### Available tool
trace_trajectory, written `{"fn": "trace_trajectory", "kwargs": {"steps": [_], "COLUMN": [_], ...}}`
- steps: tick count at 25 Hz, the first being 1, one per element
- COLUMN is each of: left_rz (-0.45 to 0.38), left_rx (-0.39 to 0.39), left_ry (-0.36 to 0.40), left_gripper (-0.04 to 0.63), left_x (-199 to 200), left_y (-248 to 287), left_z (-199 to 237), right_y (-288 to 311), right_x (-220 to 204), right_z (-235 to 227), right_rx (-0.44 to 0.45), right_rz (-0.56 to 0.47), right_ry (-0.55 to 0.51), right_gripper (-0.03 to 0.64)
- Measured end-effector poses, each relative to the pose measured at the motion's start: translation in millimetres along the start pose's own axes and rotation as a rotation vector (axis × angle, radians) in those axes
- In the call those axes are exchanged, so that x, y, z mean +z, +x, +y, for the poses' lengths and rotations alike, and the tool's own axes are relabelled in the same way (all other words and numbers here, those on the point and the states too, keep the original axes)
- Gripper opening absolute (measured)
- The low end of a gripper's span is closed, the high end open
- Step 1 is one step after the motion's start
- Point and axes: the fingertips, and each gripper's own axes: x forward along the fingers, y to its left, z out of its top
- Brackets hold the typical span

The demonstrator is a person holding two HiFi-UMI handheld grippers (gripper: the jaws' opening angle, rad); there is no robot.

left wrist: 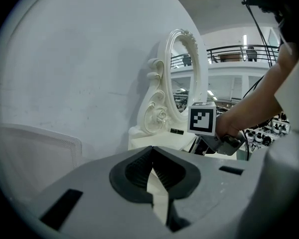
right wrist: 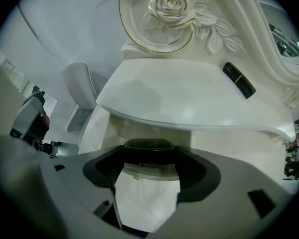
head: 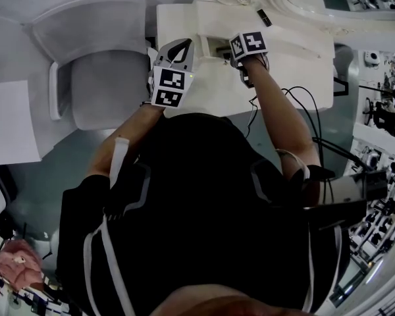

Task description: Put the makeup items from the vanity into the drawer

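Observation:
A white vanity [head: 296, 51] with an ornate mirror [left wrist: 182, 78] stands ahead. A black lipstick tube [right wrist: 239, 79] lies on its top near the mirror base, also seen as the tube [head: 264, 17] in the head view. Under the tabletop [right wrist: 189, 103] the drawer [head: 214, 47] stands pulled out. My right gripper [right wrist: 149, 156] hangs over it, shut on a dark flat compact [right wrist: 149, 145] between its fingertips. The right gripper [head: 245, 52] is mostly hidden by its marker cube. My left gripper [head: 178, 48] hovers at the vanity's left front, and this left gripper [left wrist: 152, 166] is shut with nothing in it.
A grey chair [head: 95, 64] stands left of the vanity, close to my left arm. Cables [head: 303, 110] trail from the right arm. Cluttered shelves [head: 382, 110] line the right side. A white wall [left wrist: 79, 73] lies behind the vanity.

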Motion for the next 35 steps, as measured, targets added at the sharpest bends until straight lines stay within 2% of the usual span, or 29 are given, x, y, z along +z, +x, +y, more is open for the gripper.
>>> {"fn": "trace_trajectory", "kwargs": {"steps": [3,14,21,28,35], "left_rz": [-0.019,0.0,0.006,-0.019,-0.055], "left_rx": [0.014,0.017,0.02,0.036,0.081], "left_ry": [0.001,0.007,0.024,0.034,0.105], "left_gripper": [0.003,0.003,0.003,0.003,0.003], "left_x": [3.9,-0.7,5.4,27.0,68.0], "left_y": [-5.4,-8.1,-4.4,-1.8,-12.4], "left_z": [1.8,-1.1,-10.5,-14.2,-17.8], "right_y": [-1.9,-5.4,-25.6,-64.0,-127.2], "right_x": [0.5,1.7,0.6,6.6,26.4], "right_z": [1.0,3.9,-2.7,-10.4,-17.9], "right_rx": [-0.003,0.022,0.043,0.113,0.189], "right_rz": [0.001,-0.033,-0.109,-0.247,-0.489], "right_ry": [-0.01,-0.005,-0.017,0.004,-0.005], "right_gripper": [0.33,0.334,0.36,0.361,0.33]}}
